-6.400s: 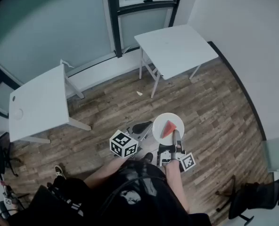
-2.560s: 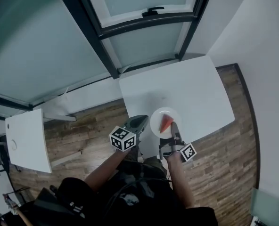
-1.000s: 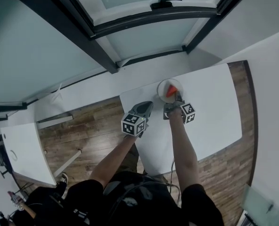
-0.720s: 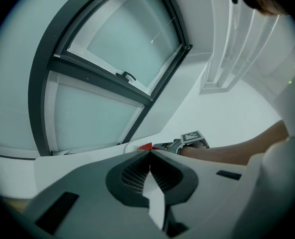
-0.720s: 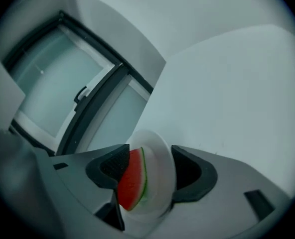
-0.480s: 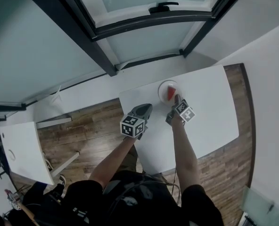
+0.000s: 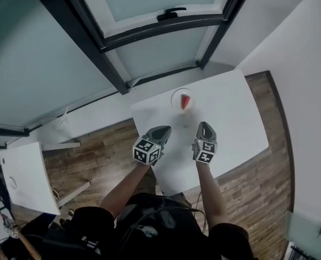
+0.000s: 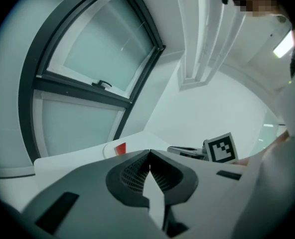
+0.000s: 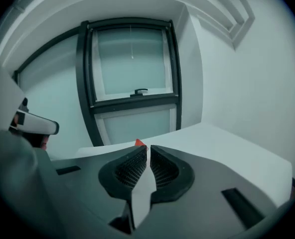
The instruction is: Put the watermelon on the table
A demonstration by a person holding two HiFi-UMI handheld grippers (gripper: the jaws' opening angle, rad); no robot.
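A red watermelon slice (image 7: 185,102) lies on a small white plate (image 7: 176,98) near the far edge of the white table (image 7: 231,118), close to the window. My right gripper (image 7: 205,124) hangs above the table, well back from the plate; its jaws are closing to a thin slit with nothing between them. In the right gripper view the slice's tip (image 9: 139,143) peeks over the right gripper (image 9: 148,148). My left gripper (image 7: 161,129) is shut and empty, level with the right one. From the left gripper (image 8: 149,152) the slice (image 8: 120,148) shows ahead on the left.
A dark-framed window (image 7: 149,31) and a white wall stand right behind the table. The table's near edge (image 7: 204,180) drops to wooden floor (image 7: 95,145). A second white table (image 7: 22,172) stands far left. The right gripper's marker cube (image 8: 221,148) appears in the left gripper view.
The right gripper has let go of the plate, which now rests on the table. Both grippers have pulled back toward me and risen; the right one has rolled and closed again.
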